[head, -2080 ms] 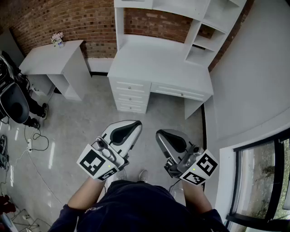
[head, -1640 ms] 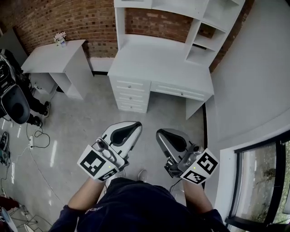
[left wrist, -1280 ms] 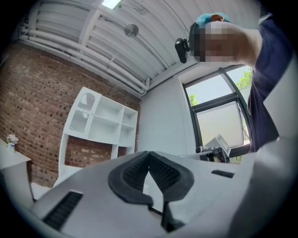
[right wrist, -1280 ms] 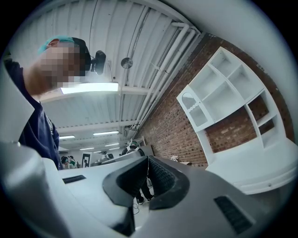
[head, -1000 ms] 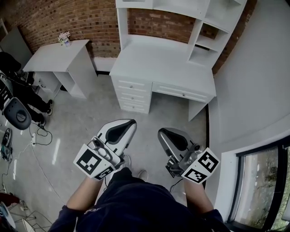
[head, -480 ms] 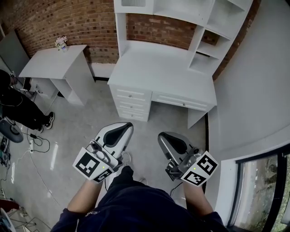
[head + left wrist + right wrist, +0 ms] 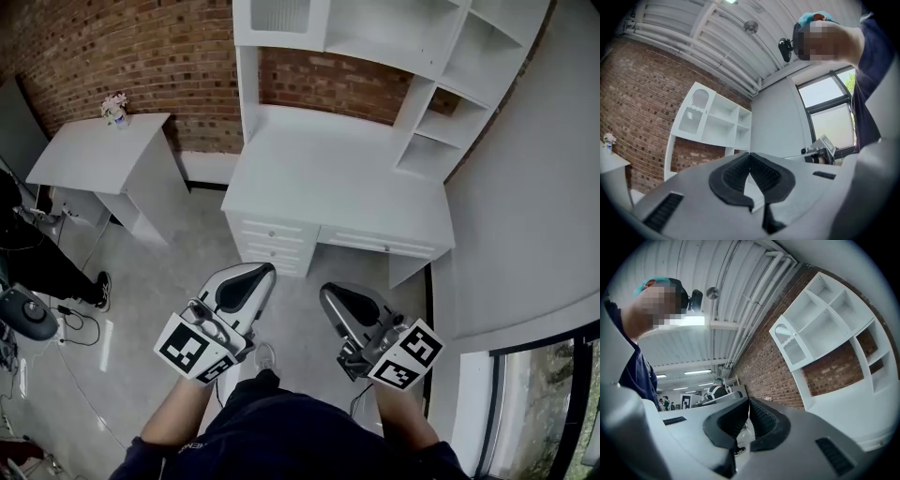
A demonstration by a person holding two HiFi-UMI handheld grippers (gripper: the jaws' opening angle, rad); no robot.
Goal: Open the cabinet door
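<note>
The left hand-held gripper (image 7: 246, 274) and right hand-held gripper (image 7: 337, 296) are closed, holding nothing. The cabinet door (image 7: 281, 19), far ahead and higher, looks light and stiff; probably grab its free edge.

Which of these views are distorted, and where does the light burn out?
Head view: sharp, even light, edges of the white desk bow slightly. Left gripper view: strong fisheye with dark corners, the window is washed out. Right gripper view: same fisheye, a ceiling lamp glares and the shelf unit curves.
</note>
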